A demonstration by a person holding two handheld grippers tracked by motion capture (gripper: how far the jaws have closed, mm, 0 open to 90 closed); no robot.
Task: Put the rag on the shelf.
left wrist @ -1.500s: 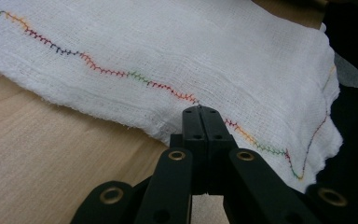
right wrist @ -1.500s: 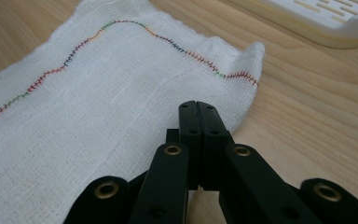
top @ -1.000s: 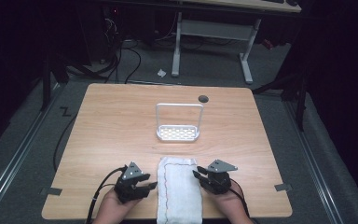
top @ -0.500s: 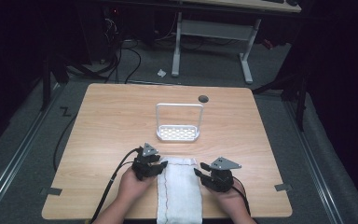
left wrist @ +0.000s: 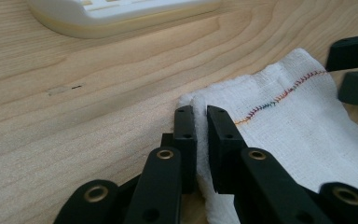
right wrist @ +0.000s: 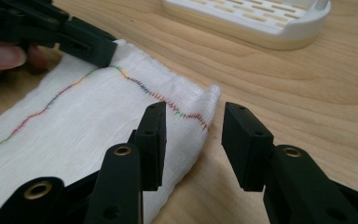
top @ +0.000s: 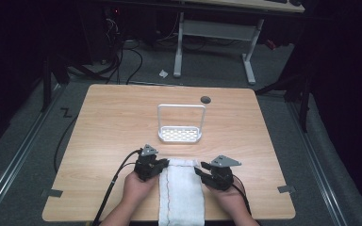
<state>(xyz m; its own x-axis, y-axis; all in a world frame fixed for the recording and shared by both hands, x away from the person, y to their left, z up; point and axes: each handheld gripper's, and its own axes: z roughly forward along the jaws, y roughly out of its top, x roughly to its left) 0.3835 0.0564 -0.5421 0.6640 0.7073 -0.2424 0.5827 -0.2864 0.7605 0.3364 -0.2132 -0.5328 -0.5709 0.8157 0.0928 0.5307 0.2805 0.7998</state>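
While the folded white gauze cloth with a rainbow-stitched seam (top: 181,193) lies at the wooden table's (top: 103,122) 6 o'clock edge, my left gripper (left wrist: 199,122) pinches its far left corner, jaws nearly together. My right gripper (right wrist: 192,135) gapes wide over the far right corner. White slotted plastic rack (top: 179,133) sits at 12 o'clock.

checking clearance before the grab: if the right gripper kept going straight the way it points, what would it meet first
Probably the white towel: the open right gripper has the towel's far right corner between its jaws. Beyond that lies bare table, then the white rack, though depth is hard to judge.
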